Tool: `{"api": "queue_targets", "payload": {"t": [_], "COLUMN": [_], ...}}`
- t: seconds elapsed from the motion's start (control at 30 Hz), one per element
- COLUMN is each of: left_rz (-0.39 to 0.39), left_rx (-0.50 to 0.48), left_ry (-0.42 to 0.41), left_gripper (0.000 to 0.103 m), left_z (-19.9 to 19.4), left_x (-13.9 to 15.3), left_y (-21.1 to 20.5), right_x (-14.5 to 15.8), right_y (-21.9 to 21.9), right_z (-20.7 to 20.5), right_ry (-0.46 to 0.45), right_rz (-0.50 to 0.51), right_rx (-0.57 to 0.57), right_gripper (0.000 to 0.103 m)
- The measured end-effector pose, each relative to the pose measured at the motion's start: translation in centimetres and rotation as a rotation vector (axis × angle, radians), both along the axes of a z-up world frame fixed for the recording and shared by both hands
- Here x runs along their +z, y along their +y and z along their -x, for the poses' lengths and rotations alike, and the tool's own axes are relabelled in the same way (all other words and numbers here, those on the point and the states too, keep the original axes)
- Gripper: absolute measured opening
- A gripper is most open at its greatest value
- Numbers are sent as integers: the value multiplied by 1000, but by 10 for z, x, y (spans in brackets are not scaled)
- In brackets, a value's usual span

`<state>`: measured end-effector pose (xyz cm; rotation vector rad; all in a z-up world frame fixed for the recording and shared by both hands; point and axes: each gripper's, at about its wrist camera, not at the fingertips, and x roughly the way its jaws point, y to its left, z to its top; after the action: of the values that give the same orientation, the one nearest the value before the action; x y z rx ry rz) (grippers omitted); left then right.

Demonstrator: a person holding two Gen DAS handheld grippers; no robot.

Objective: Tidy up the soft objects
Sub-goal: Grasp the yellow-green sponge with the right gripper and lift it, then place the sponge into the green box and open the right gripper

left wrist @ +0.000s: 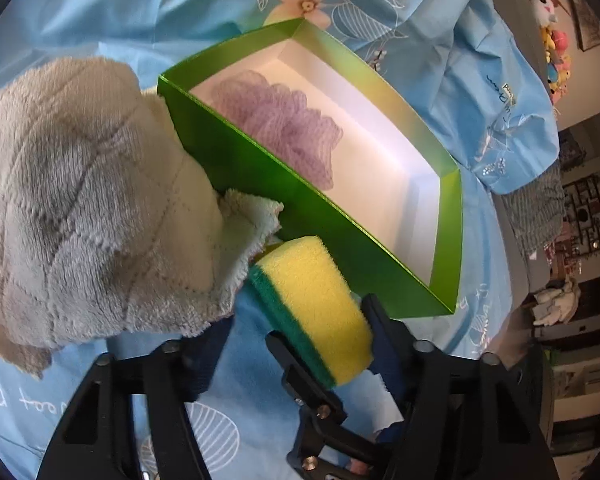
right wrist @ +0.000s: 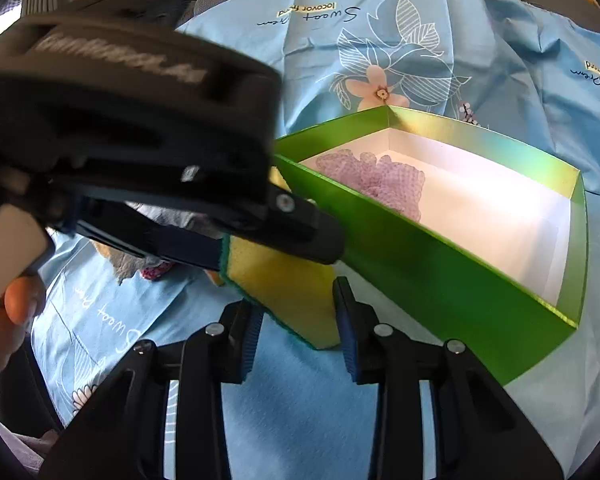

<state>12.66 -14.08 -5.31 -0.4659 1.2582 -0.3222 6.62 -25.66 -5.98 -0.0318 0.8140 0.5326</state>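
A yellow sponge with a green scouring side is clamped between the fingers of my left gripper, just outside the near wall of the green box. The box has a white inside and holds a purple mesh bath pouf. A grey plush cloth lies bunched at the left, against the box. In the right wrist view my right gripper is open, its fingers either side of the sponge's lower corner. The left gripper grips the sponge from above there. The box and pouf lie right.
Everything rests on a light blue sheet with flower prints. A person's thumb holds the left gripper's handle. Stuffed toys and shelves stand at the far right. A small pink item lies on the sheet under the left gripper.
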Motion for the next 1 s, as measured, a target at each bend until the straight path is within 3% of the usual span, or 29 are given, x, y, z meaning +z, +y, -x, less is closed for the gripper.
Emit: {"api": "queue_targets", "payload": {"t": [0.03,0.1,0.3,0.5,0.8,1.0], "left_rz": [2,-23,-42,-92,-151,-222], "left_rx": [-8,-38,-114,-168,-170,-157], "left_ry": [-2,-20,-81,-177,-259,-215], "left_gripper": [45,42,41,41,41,41], "left_z": [2,8,29,33,-22,-76], "left_x": [1,6,30,76,134,128], "left_y": [0,-5,-8,-18,-34,-51], "right_x": [0,1,22,57,108,105], "right_y": [3,8,17,14,6,-4], "right_z": [4,12,33,49,0,-57], "right_ry": [-5,-16,-77,-154,-240,-219], "right_rz": [14,47,103,108,91,83], "right_rx": [1,2,-3,-11,-36,-38], "right_gripper": [33,32,31,31,29,28]}}
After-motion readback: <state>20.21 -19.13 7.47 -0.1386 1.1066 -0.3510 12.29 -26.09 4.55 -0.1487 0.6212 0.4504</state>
